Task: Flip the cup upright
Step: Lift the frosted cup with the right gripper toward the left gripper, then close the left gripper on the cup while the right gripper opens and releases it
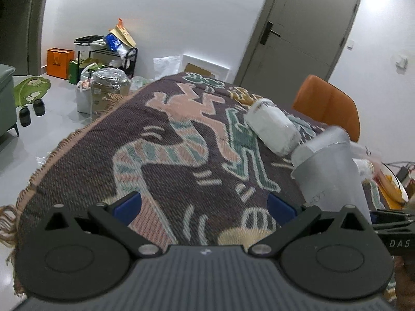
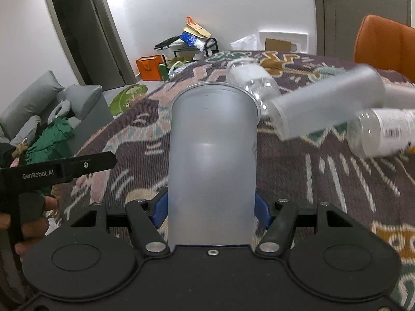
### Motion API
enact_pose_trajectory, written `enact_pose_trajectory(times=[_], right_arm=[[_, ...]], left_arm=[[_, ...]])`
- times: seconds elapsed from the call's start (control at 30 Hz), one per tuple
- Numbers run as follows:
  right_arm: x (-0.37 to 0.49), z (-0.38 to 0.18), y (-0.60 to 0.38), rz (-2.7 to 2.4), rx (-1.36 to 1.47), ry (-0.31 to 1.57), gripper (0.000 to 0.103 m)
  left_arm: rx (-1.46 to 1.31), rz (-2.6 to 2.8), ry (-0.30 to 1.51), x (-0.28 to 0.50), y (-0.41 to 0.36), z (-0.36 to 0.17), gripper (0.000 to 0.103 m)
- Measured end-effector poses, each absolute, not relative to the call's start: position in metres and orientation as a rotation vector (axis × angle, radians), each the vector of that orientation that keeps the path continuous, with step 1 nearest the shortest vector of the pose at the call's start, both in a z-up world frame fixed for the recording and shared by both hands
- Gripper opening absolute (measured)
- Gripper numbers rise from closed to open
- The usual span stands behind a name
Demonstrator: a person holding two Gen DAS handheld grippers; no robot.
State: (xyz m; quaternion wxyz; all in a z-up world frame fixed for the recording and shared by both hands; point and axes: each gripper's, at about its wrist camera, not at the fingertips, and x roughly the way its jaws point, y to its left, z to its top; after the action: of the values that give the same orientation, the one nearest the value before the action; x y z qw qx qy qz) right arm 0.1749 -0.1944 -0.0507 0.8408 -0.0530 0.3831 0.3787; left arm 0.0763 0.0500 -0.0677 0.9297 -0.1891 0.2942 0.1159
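Observation:
A frosted translucent plastic cup point(image 2: 211, 160) lies along my right gripper point(image 2: 211, 211), whose blue pads point(image 2: 158, 211) are shut on its sides; its rim points away from me. The same cup shows at the right of the left wrist view point(image 1: 329, 171), tilted above the patterned blanket point(image 1: 168, 140). My left gripper point(image 1: 203, 206) is open and empty, low over the blanket. A second frosted cup point(image 2: 326, 103) lies on its side to the right, blurred.
Clear plastic bottles lie on the blanket: one behind the cup point(image 2: 249, 80), one at the right point(image 2: 384, 132). An orange chair point(image 1: 329, 106) stands at the table's far right. A sofa point(image 2: 39, 111), bags and a rack point(image 1: 103, 54) are on the floor to the left.

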Motion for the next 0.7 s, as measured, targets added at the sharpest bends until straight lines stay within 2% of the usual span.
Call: enact_pose_trajectory(times=[0.4,0.5,0.57,0.7], right_arm=[[0.147,-0.073,-0.196,0.766,-0.161,0.866,0.064],[0.148,-0.077,-0.196,0.744,-0.172,0.868,0.074],[0.149,-0.074,-0.200,0.734,-0.162,0.855,0.087],[0.154,-0.061,-0.216,0.742,-0.081,0.830,0.094]], left_arm=[[-0.392,0.157,0.639,0.067,0.041,-0.082,0.103],[-0.413,0.148,0.661,0.070,0.043,-0.086,0.103],[-0.428,0.145,0.670,0.071,0.044,-0.085,0.103],[-0.446,0.129,0.663,0.074,0.043,-0.075,0.103]])
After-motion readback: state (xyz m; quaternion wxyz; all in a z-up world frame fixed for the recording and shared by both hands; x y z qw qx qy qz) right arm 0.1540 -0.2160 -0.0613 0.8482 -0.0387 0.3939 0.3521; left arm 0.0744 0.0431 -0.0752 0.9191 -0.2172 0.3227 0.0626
